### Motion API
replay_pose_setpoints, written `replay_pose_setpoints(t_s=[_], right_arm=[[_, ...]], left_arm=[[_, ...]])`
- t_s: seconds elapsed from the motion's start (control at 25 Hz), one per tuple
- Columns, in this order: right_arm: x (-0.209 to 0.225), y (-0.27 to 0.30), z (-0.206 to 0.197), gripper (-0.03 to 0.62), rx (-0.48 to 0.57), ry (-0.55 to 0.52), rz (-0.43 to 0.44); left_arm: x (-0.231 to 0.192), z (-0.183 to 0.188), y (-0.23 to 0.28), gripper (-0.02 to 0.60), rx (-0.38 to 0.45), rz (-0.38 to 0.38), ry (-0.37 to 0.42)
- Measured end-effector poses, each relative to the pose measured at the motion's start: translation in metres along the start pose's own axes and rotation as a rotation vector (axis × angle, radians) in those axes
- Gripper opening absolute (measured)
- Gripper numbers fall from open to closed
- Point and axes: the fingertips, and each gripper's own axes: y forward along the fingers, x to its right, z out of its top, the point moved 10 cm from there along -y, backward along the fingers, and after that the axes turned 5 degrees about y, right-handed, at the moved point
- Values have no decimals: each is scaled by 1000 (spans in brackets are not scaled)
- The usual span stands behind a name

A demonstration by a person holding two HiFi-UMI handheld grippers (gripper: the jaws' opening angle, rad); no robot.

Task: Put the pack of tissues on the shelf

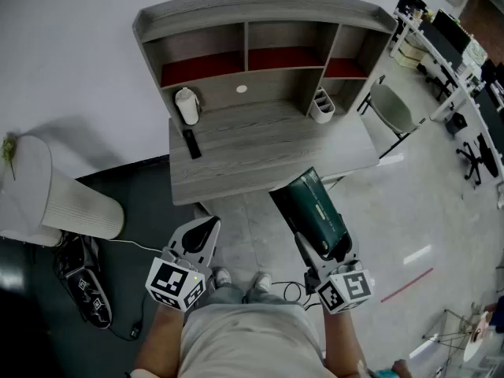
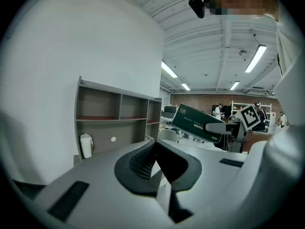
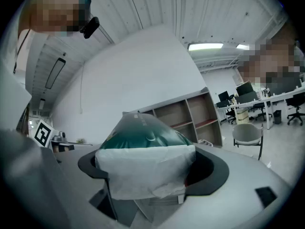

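A grey wood-grain desk (image 1: 268, 144) carries a hutch shelf (image 1: 260, 10) with a curved top and three square compartments backed in dark red. At the far left stands a white ribbed cylinder (image 1: 79, 207). The pack of tissues (image 1: 315, 207), a long block in glossy dark-green plastic, is held in the air just before the desk's front edge. The right gripper (image 1: 324, 250) is clamped on its near end. The left gripper (image 1: 206, 228) has its black ridged jaws pressed together, empty. A white roll-shaped container (image 1: 186, 105) and a thin black slab (image 1: 191, 142) rest on the desktop.
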Motion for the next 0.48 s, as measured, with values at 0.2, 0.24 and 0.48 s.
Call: replay_pose_setpoints(t_s=[0.2,0.24,0.48], right_arm=[[-22,16,-3,477,-3,-16,-12],[-26,20,-4,477,-4,-16,-13],[-63,54,-11,477,-11,-20,-18]], left_arm=[[-23,-3,-13,14,4,-1,-5],[-29,-4,-16,14,5,-2,-7],[-75,-14,-38,14,16,-1,-24]])
